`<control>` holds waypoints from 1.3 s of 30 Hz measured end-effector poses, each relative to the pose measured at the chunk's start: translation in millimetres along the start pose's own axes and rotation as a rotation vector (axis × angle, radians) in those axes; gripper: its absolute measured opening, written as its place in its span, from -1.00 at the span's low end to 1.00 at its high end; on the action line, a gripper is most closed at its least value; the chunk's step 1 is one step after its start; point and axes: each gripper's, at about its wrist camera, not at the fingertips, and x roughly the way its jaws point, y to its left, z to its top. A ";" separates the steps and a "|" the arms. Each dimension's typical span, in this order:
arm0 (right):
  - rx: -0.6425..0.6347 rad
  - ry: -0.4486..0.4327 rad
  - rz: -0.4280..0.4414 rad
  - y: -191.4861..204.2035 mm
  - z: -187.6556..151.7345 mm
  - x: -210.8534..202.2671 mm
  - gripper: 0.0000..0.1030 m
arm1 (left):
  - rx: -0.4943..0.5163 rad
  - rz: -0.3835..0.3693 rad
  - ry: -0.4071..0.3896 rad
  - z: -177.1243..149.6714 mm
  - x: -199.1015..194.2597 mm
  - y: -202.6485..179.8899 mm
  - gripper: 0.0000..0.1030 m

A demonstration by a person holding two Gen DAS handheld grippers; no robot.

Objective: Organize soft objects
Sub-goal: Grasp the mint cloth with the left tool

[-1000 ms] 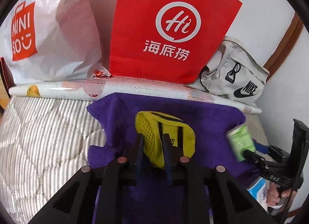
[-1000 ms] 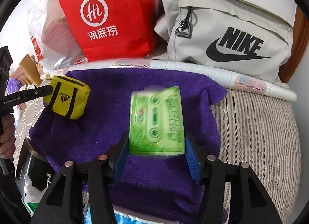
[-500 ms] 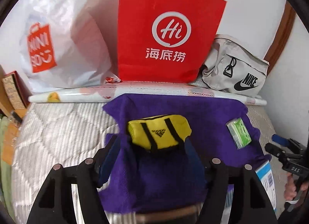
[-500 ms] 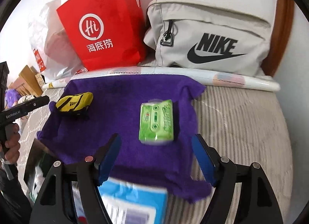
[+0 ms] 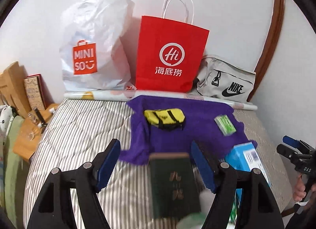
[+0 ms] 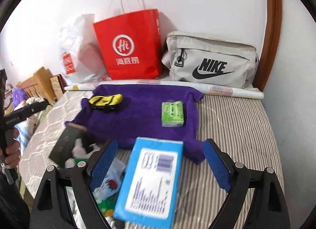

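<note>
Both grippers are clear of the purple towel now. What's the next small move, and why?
Probably lower the right gripper onto the blue box just below its opening jaws. The yellow pouch and green tissue pack already lie on the purple towel, both grippers are empty, and that box sits off the towel.

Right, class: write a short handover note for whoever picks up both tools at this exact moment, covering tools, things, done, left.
Left tool: open, empty, hanging over a dark green book.
Right tool: jaws opening, nothing gripped, hanging over a blue box.
Things: the yellow pouch and the green tissue pack lie apart on the purple towel, which is spread on the striped bed.
Done: both soft items lie on the towel.
Left: probably sort or bag whatever soft things remain; the red bag, white bag and grey bag stand behind the towel.
</note>
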 end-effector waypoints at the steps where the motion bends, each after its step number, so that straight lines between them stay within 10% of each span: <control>1: 0.003 -0.011 0.019 2.3 -4.9 -6.2 0.72 | -0.003 0.011 0.002 -6.0 -5.9 0.1 0.41; 14: 0.007 -0.018 0.087 31.5 -68.4 -37.0 0.72 | 0.046 -0.030 0.054 -84.4 -34.7 -26.5 0.41; 31: -0.010 -0.025 0.128 36.3 -117.2 -47.9 0.72 | 0.125 -0.057 0.134 -149.2 26.6 -62.7 0.40; 35: 0.002 -0.016 0.133 34.0 -119.7 -43.7 0.72 | 0.179 -0.039 0.120 -153.3 32.5 -71.2 -0.17; 39: 0.004 0.004 0.128 34.9 -122.4 -35.6 0.72 | 0.170 -0.052 0.112 -155.9 33.7 -70.7 -0.32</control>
